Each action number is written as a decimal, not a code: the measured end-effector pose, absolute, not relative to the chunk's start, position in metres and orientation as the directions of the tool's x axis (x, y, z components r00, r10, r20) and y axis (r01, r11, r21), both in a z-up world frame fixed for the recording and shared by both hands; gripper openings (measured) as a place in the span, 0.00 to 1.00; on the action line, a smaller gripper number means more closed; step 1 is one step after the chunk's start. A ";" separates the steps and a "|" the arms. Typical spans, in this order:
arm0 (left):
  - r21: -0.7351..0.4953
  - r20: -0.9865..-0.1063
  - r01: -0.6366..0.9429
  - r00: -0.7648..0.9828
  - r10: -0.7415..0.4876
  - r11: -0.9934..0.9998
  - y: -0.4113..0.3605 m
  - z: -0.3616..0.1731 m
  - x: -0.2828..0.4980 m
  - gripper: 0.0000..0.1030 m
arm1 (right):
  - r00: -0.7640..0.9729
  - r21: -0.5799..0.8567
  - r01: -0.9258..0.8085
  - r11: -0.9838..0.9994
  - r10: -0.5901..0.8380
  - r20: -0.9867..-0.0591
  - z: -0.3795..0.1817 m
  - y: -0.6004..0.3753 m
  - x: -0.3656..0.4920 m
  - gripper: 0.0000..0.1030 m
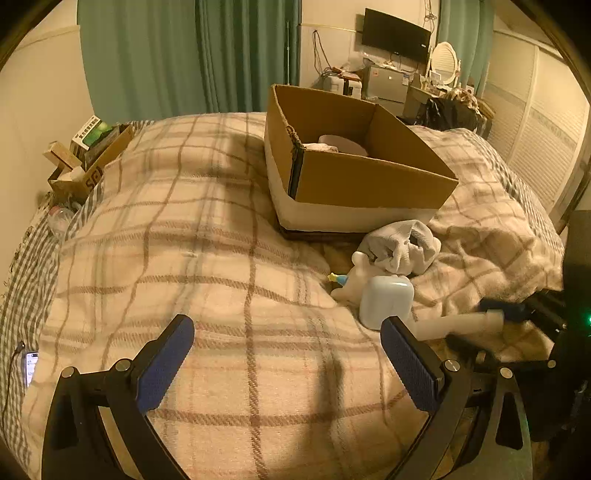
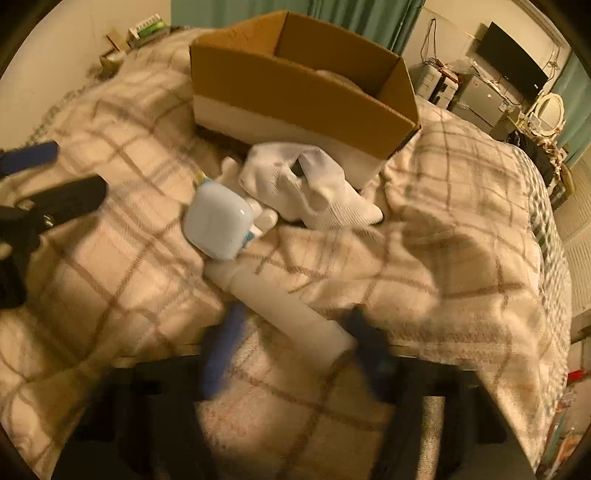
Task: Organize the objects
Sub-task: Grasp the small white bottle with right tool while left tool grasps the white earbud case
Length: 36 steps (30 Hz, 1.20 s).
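Observation:
An open cardboard box (image 1: 369,177) stands on the plaid blanket, with pale items inside; it also shows in the right wrist view (image 2: 295,92). In front of it lie a white sock (image 1: 402,247), a white plush toy (image 1: 351,280) and a pale blue case (image 1: 386,301). My left gripper (image 1: 288,332) is open and empty over the blanket, left of the case. My right gripper (image 2: 295,328) has its fingers around a white bottle (image 2: 280,302) lying on the blanket; the view is blurred. The bottle also shows in the left wrist view (image 1: 458,325). Sock (image 2: 314,188) and case (image 2: 218,225) lie beyond it.
A small box of clutter (image 1: 88,162) sits at the bed's far left edge. A phone (image 1: 31,367) lies at the left. A dresser with a TV (image 1: 395,35) and mirror stands behind the bed. Green curtains hang at the back.

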State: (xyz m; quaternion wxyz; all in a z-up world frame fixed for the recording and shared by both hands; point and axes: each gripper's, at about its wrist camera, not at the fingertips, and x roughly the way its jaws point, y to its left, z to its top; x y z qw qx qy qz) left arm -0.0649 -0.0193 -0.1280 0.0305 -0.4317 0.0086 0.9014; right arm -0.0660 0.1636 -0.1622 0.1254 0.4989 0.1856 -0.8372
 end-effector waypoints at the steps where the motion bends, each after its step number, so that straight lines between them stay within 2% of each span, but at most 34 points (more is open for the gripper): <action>1: -0.012 -0.779 -0.061 -0.625 0.048 -0.998 -0.019 -0.128 -0.065 1.00 | -0.475 -0.191 0.390 -0.901 -0.019 -0.880 -0.162 0.164 -0.066 0.22; 4: -0.008 -0.780 -0.050 -0.624 0.038 -0.999 -0.020 -0.127 -0.066 1.00 | -0.527 -0.193 0.383 -0.903 -0.042 -0.849 -0.148 0.165 -0.058 0.19; 9: -0.002 -0.792 -0.038 -0.609 0.025 -0.999 -0.021 -0.129 -0.069 1.00 | -0.616 -0.110 0.335 -0.936 -0.129 -0.777 -0.100 0.184 -0.047 0.18; 14: 0.023 -0.807 -0.057 -0.591 0.015 -0.998 -0.006 -0.129 -0.078 1.00 | -0.701 -0.114 0.262 -0.958 -0.107 -0.705 -0.056 0.211 -0.052 0.18; 17: -0.008 -0.821 -0.079 -0.568 0.052 -0.997 0.008 -0.131 -0.086 1.00 | -0.724 -0.123 0.229 -0.966 -0.085 -0.684 -0.047 0.223 -0.065 0.18; 20: -0.036 -0.830 -0.095 -0.552 0.083 -0.995 0.026 -0.136 -0.095 1.00 | -0.725 -0.103 0.217 -0.971 -0.089 -0.683 -0.051 0.228 -0.075 0.18; 27: -0.062 -0.873 -0.149 -0.472 0.126 -0.987 0.060 -0.167 -0.112 1.00 | -0.657 -0.069 0.241 -0.968 -0.110 -0.746 -0.101 0.227 -0.084 0.18; 31: -0.021 -0.888 -0.183 -0.447 0.102 -0.983 0.073 -0.184 -0.117 0.98 | -0.649 -0.041 0.239 -0.970 -0.128 -0.750 -0.108 0.231 -0.085 0.18; 34: 0.006 -0.901 -0.231 -0.424 0.095 -0.973 0.085 -0.195 -0.116 0.86 | -0.647 -0.025 0.235 -0.972 -0.137 -0.750 -0.109 0.233 -0.086 0.18; 36: 0.023 -0.898 -0.256 -0.429 0.092 -0.966 0.090 -0.197 -0.113 0.62 | -0.648 -0.023 0.233 -0.972 -0.137 -0.750 -0.109 0.233 -0.084 0.18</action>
